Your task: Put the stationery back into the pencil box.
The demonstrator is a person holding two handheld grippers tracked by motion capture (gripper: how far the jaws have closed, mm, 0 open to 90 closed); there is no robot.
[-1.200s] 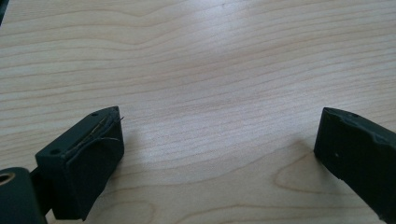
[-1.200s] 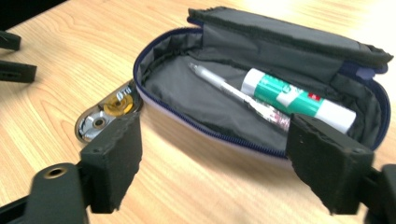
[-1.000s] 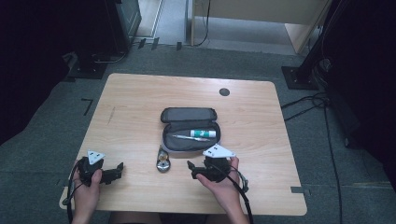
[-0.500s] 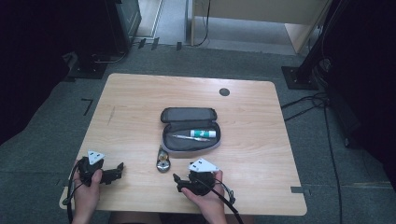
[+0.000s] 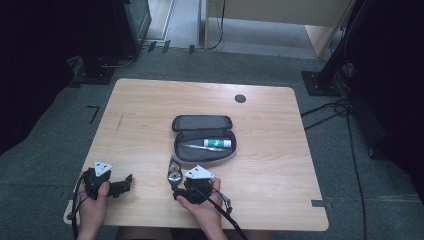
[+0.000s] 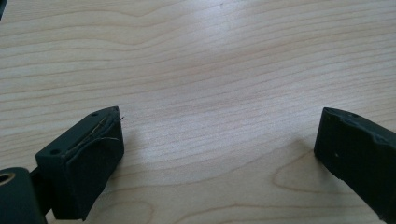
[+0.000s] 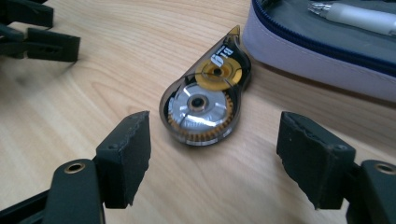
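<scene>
Right gripper (image 7: 212, 144) gapes wide just short of the correction tape dispenser (image 7: 205, 107), gripping nothing, beside the pencil case (image 7: 322, 51).

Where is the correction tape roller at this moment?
In the high view the correction tape roller lies flat on the table, just before the open pencil case, near its left corner. The open right claw is beside it.
</scene>
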